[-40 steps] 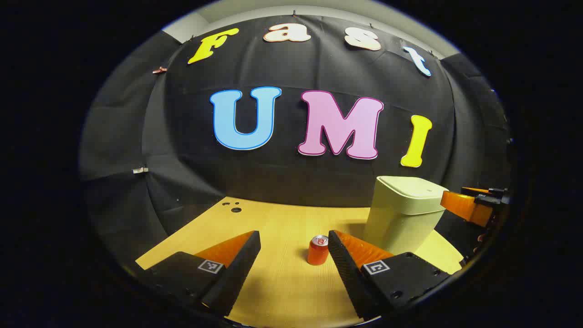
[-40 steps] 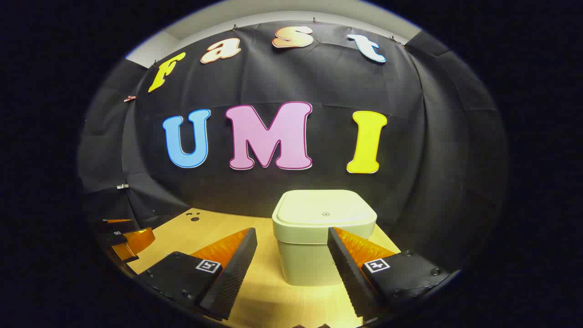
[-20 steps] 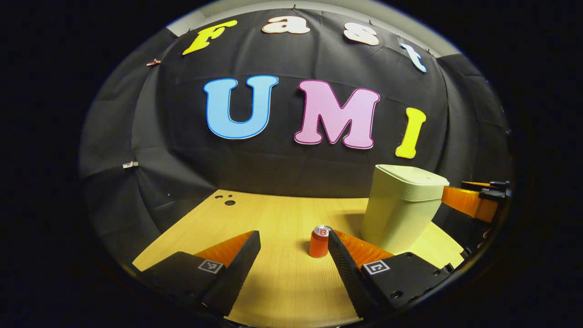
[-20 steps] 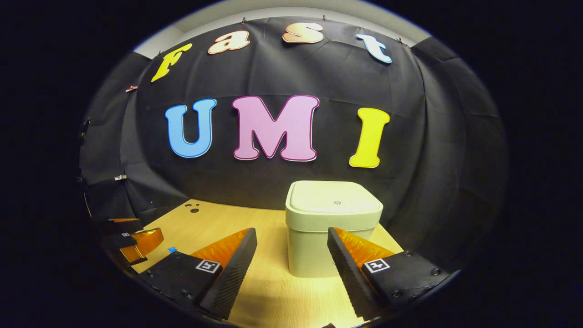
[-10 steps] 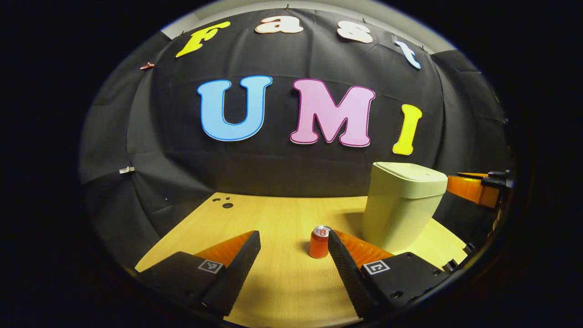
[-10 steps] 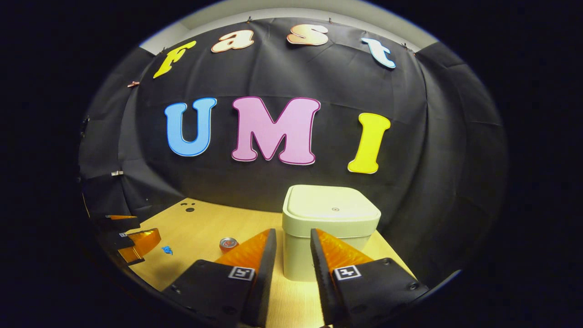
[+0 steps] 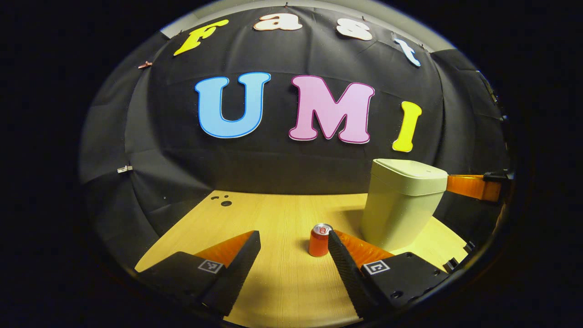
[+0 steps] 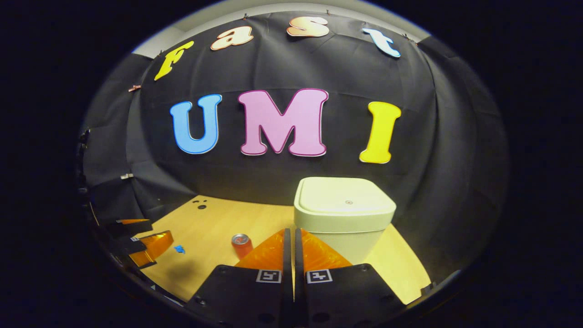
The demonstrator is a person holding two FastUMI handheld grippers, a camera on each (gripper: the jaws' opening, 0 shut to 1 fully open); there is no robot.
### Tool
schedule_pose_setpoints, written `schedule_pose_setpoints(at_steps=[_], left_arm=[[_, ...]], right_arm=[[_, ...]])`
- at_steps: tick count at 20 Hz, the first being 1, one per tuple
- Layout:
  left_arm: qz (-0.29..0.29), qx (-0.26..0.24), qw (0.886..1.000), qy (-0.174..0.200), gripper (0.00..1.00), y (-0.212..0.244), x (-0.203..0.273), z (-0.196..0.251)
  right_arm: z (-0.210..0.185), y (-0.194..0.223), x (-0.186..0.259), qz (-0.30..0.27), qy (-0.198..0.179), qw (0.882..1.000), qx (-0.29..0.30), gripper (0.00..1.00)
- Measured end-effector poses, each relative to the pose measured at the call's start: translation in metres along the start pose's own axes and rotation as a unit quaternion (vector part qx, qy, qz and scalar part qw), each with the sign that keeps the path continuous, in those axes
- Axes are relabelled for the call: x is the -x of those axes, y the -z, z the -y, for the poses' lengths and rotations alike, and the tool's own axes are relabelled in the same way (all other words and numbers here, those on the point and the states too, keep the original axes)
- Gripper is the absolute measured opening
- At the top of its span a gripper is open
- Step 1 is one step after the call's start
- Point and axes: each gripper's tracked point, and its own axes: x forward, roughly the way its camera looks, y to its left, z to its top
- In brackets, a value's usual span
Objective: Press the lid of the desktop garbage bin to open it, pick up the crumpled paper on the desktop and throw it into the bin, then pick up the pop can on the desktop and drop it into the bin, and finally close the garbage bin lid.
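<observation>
Two grippers face the worktop (image 7: pixel 273 218): the left gripper (image 7: pixel 294 255) waits spread wide near the pop can (image 7: pixel 319 240); the right gripper (image 8: pixel 289 255), fingers pinched together, aims at the closed bin lid (image 8: pixel 342 197), presumably to press it.

Recording booth, lab-style setup: black cloth wall (image 8: pixel 437 150) clipped up behind, strip of pale room wall (image 8: pixel 273 7) above it, light wood worktop (image 7: pixel 273 218) with cable holes (image 7: pixel 226 203), lit from above. Staged props: bin (image 8: pixel 345 214), can (image 8: pixel 242 245).
</observation>
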Motion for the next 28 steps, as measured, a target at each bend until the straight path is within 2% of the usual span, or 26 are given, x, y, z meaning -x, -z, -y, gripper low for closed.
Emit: schedule_pose_setpoints(at_steps=[3, 10, 12, 20, 28], left_arm=[[-0.001, -0.002, 1.000, 0.002, 0.96, 0.001, -0.002, 0.002], [-0.009, 0.002, 1.000, 0.001, 0.96, 0.007, -0.004, 0.004], [-0.015, 0.003, 1.000, -0.002, 0.95, 0.010, -0.004, 0.002], [-0.036, -0.004, 0.999, -0.030, 0.96, 0.021, -0.007, -0.012], [-0.044, 0.014, 0.997, -0.065, 0.96, 0.029, -0.004, -0.036]], right_arm=[[0.002, -0.007, -0.003, 0.006, -0.009, 1.000, 0.009, 0.05], [0.023, -0.024, -0.017, 0.005, 0.003, 1.000, 0.013, 0.05], [0.022, -0.027, -0.024, -0.003, -0.010, 1.000, -0.001, 0.05], [0.066, -0.043, -0.065, -0.006, 0.025, 1.000, 0.017, 0.05], [0.103, -0.027, -0.102, -0.039, 0.063, 0.997, 0.017, 0.05]])
